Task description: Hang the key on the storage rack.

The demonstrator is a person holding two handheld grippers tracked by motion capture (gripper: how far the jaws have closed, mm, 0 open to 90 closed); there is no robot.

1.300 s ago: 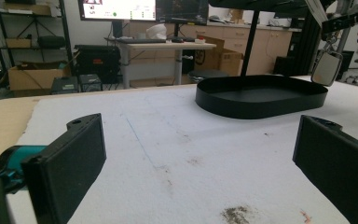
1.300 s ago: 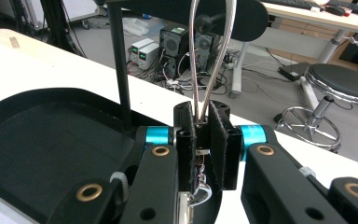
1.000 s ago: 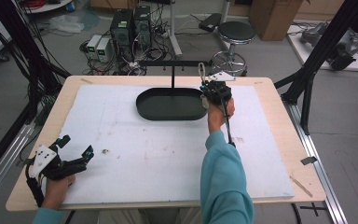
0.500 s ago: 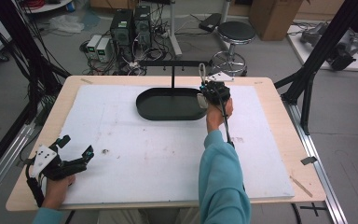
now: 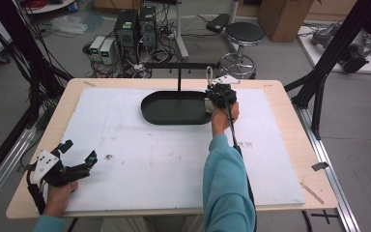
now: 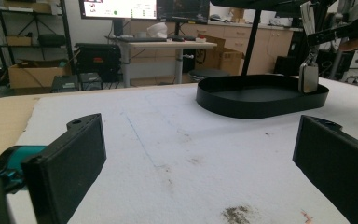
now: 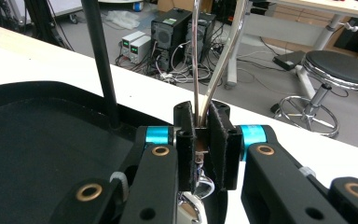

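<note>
Jaws of the right gripper [image 7: 201, 140] pinch a metal loop [image 7: 200, 56] over the black tray [image 5: 174, 113]; the left gripper [image 6: 191, 154] rests wide open, empty.

Grey floor [image 5: 53, 58], black stool [image 5: 244, 34], computer towers [image 5: 136, 26] beyond table.

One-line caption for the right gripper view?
Right gripper shut on a metal loop beside the stand post over the black tray.
</note>
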